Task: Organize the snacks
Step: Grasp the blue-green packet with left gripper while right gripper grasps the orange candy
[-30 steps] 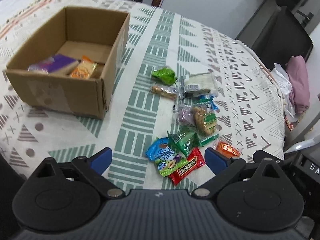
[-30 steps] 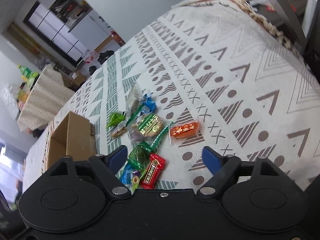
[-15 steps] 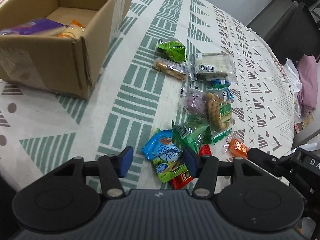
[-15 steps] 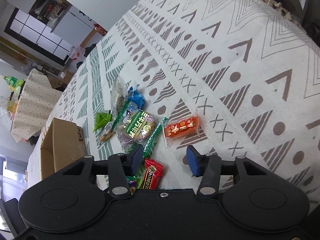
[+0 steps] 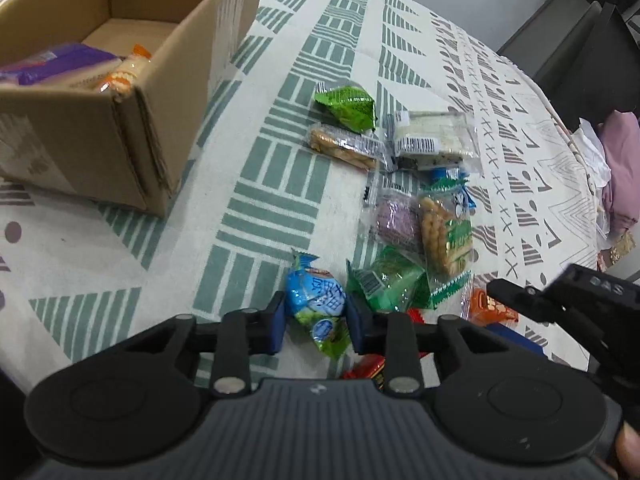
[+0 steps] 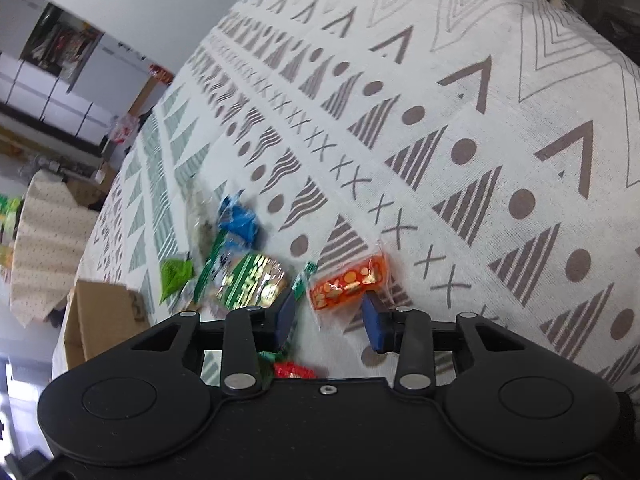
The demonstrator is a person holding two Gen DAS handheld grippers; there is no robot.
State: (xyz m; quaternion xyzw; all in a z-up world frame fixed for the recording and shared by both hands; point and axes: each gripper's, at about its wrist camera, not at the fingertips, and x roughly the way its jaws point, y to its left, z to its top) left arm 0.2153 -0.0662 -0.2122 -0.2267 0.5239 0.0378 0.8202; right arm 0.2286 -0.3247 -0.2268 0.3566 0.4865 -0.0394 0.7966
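Note:
Several wrapped snacks lie in a loose pile on the patterned tablecloth. My left gripper (image 5: 315, 326) is closing, and its blue pads press both sides of a blue snack packet (image 5: 316, 300) at the pile's near edge. An orange packet (image 6: 348, 284) lies on the cloth between the jaws of my right gripper (image 6: 330, 318), which are also closing; the left pad stands a little apart from the wrapper. The same orange packet (image 5: 488, 308) shows in the left wrist view under the right gripper's black body (image 5: 580, 292). An open cardboard box (image 5: 132, 128) stands at the left with a purple packet (image 5: 60, 64) inside.
In the pile lie a green packet (image 5: 348, 106), a biscuit bar (image 5: 344, 148), a white cake packet (image 5: 432, 140), a green biscuit packet (image 5: 444, 232) and a red packet (image 5: 368, 368). Bare cloth lies between box and pile. The table edge runs along the right, with a dark chair (image 5: 580, 60) beyond.
Both grippers have sunk toward the pile and their jaws have narrowed. The left pads have come onto the blue packet. The right jaws now straddle the orange packet.

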